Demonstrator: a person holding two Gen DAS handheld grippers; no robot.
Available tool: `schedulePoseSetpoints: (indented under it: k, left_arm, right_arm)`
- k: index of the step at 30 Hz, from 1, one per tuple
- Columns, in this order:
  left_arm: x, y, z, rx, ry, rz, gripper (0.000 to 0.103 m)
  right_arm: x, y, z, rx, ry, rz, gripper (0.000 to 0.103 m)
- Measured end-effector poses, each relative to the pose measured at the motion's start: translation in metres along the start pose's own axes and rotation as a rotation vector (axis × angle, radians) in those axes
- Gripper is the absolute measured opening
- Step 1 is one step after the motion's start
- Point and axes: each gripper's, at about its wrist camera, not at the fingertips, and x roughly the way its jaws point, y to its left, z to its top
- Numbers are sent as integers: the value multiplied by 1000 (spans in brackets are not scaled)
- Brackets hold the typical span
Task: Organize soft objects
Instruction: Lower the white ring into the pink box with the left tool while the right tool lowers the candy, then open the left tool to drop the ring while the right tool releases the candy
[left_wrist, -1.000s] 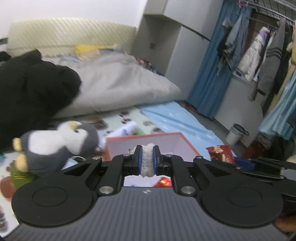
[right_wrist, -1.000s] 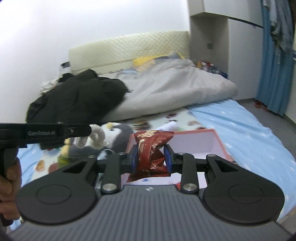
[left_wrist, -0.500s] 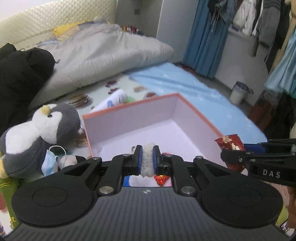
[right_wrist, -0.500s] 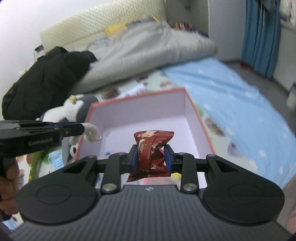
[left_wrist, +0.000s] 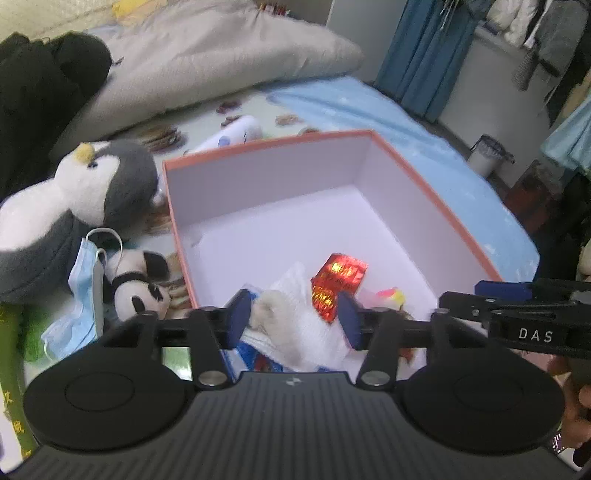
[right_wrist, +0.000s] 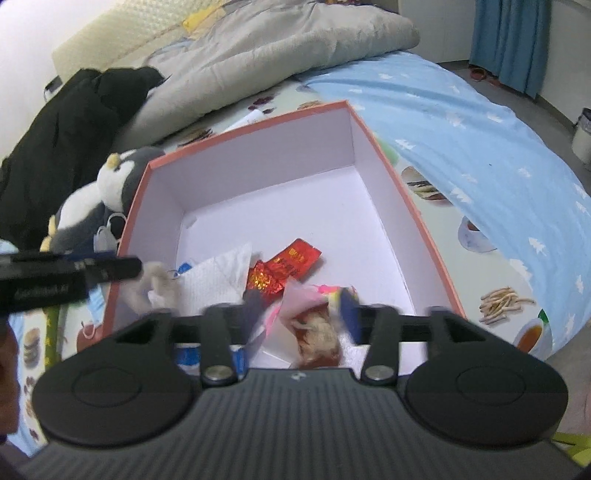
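Lying between spread tool (left_wrist: 293, 323) tips — fluffy toy (left_wrist: 269, 306)

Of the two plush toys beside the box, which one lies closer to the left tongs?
The small black-and-white panda plush, lying just ahead of the left tongs; the larger grey-and-white penguin plush sits farther back.

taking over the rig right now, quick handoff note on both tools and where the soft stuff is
Left tool: open over the near end of the box, holding nothing.
Right tool: open over the box, holding nothing.
In the box: white fluffy toy, tissue, red snack packets, pink wrapper.
Left outside, beside the box: penguin plush, panda plush, blue face mask.
Next, probably: pick up the panda or penguin.
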Motion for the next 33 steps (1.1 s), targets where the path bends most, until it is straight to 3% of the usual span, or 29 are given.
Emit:
schedulePoseSetpoints:
  k: [11,16,21,33]
  left_arm:
    - [-69,-4,0,20,-126,-14,59]
    - [-110,-1,-7,25,-193,-10,65]
    - [-152,8,-22,11,-283,27,84]
    - [-225,44,-79,-32,-389,106,87]
  right_arm:
    - [-48,19,0,-37,-134,23,70]
    - [-82,36,-7,-70,-206,44,70]
    - [-113,56,-21,-122,-279,78,70]
    - [-147,93,-68,-178,-352,142,70]
